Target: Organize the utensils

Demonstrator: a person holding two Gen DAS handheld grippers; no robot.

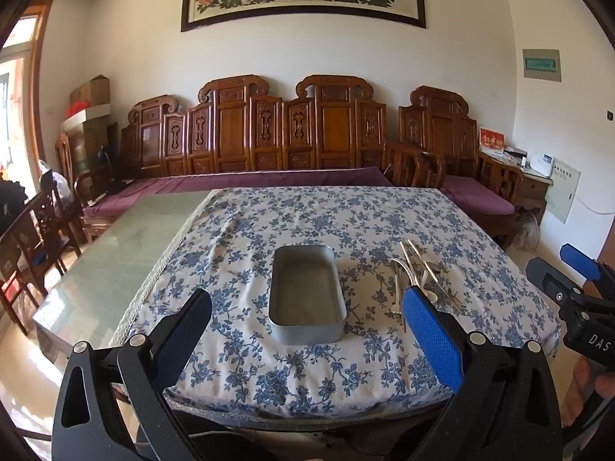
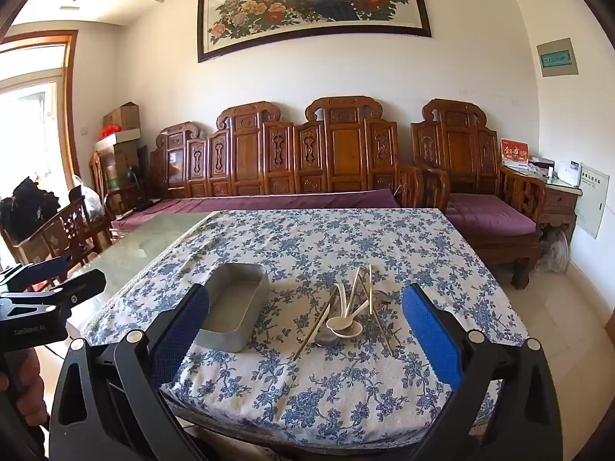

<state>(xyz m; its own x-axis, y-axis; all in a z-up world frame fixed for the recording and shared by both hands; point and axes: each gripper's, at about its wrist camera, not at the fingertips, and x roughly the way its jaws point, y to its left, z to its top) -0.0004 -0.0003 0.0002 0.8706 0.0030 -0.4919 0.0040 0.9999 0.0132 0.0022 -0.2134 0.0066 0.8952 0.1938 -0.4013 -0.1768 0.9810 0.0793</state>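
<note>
The task looks to be at its very start; nothing is sorted yet, as far as I can judge.

At the left, the left claw (image 1: pixel 307 307) hangs above the near edge of the bench (image 1: pixel 115 269), its two fingers spread wide apart and holding nothing. Between them, at about 12 o'clock from this claw, stands the metal tray (image 1: pixel 305 296) on the flowered cloth (image 1: pixel 292 215). The tray is empty; only its bare bottom shows.

To the right of the tray, at about 3 o'clock from it and not touching it, lies the pile of utensils (image 2: pixel 348 315). In the right wrist view I see a white spoon (image 2: pixel 344 326) on top of a metal spoon (image 2: pixel 326 339), another white spoon behind them, and several chopsticks (image 2: pixel 313 331) that cross over each other in different directions. A fork may be there too, but I cannot tell for sure.

At the right, the right claw (image 2: pixel 307 309) is also released, wide apart and empty, and the pile sits at about 12 o'clock from it, near but not yet reached.

So every utensil is left to do: probably each must be lifted from the pile and laid into the tray. The crossed chopsticks may be the harder part, because they are thin and lie flat on the soft cloth.
</note>
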